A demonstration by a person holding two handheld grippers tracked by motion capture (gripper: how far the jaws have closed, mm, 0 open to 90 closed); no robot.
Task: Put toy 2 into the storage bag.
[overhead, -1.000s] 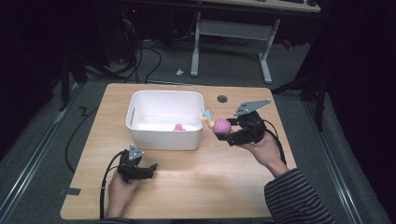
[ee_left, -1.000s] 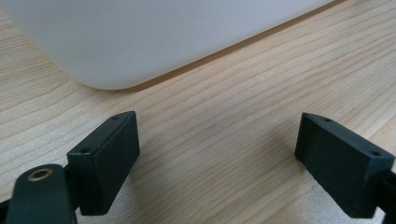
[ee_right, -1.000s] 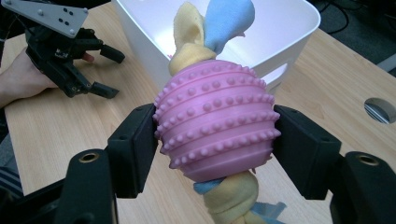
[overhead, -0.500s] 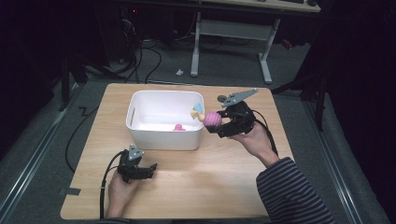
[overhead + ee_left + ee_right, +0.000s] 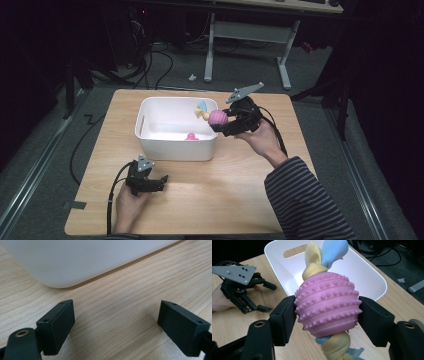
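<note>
Wooden table [image 5: 240, 200] carries everything you are working with, its pale grain running under both of your hands. On it sits the white bin [image 5: 150, 142], a rounded rectangular tub with a slot handle in its end wall, and a small pink item [image 5: 190, 136] lies on its floor near the front wall. Your right gripper [image 5: 220, 121] is raised at the bin's right rim, its jaws closed on the pink knobbly ball [image 5: 327, 303], which they squeeze from both sides; the ball hangs over the bin's right edge. Yellow and blue cloth strips [image 5: 325, 255] are threaded through the ball and stick out at both ends, one end reaching over the bin's interior. Your left gripper [image 5: 159, 181] rests low on the table in front of the bin, its jaws spread wide with nothing between them, just bare wood.
</note>
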